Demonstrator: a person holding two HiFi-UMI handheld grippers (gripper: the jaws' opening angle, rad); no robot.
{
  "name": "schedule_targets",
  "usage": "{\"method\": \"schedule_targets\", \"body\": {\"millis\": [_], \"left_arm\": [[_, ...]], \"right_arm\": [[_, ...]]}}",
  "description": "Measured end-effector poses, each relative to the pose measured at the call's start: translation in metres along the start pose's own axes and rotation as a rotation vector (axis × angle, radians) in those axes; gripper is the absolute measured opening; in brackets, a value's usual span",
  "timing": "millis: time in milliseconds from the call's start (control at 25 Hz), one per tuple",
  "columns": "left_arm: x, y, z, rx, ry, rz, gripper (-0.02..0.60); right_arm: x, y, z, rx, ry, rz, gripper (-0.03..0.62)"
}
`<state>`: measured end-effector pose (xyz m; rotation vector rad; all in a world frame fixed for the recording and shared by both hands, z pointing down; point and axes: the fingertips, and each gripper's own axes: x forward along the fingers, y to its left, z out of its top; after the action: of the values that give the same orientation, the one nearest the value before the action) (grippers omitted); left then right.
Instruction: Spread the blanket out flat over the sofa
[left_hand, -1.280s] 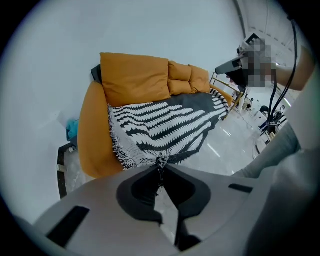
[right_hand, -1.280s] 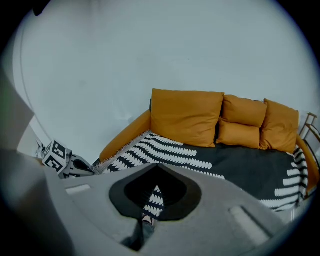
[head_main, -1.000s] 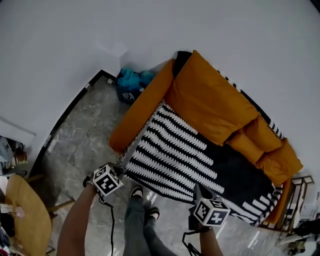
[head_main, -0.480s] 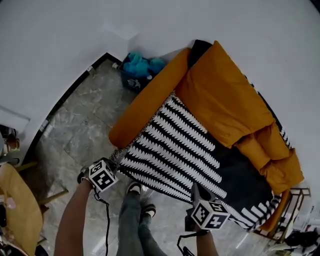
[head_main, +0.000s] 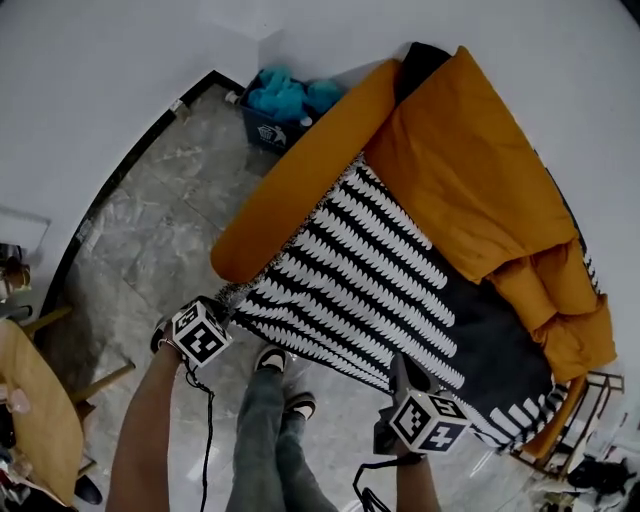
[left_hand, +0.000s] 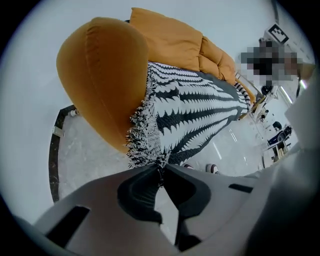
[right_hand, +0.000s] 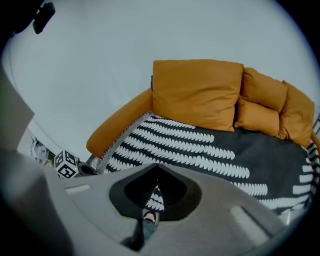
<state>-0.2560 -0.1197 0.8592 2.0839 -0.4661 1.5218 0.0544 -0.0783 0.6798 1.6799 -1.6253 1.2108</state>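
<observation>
Only in the left gripper view is the fringe of the black-and-white patterned blanket (left_hand: 190, 110) seen pinched by the closed left hand-held gripper (left_hand: 160, 169). The blanket is laid across the seat of the orange fabric sofa (head_main: 470, 170); its front edge is clamped by the closed right hand-held gripper (head_main: 399, 365), lower right.

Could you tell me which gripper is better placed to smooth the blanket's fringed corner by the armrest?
Left. The left gripper is shut on the blanket at its fringed corner, right beside the armrest; the right gripper grips the front edge farther along.
</observation>
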Motion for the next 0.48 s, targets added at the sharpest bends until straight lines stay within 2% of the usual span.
{"method": "schedule_targets", "body": {"millis": [360,480], "left_arm": [[0.012,0.002,0.003,-0.082,-0.034,-0.016,0.018],[0.005,-0.003,-0.001,-0.145,-0.064,-0.028,0.029]], "right_arm": [[0.016,0.004,0.006,0.015,0.019,0.010,0.005],[0.013,0.005,0.005,0.018,0.021,0.017,0.005]]}}
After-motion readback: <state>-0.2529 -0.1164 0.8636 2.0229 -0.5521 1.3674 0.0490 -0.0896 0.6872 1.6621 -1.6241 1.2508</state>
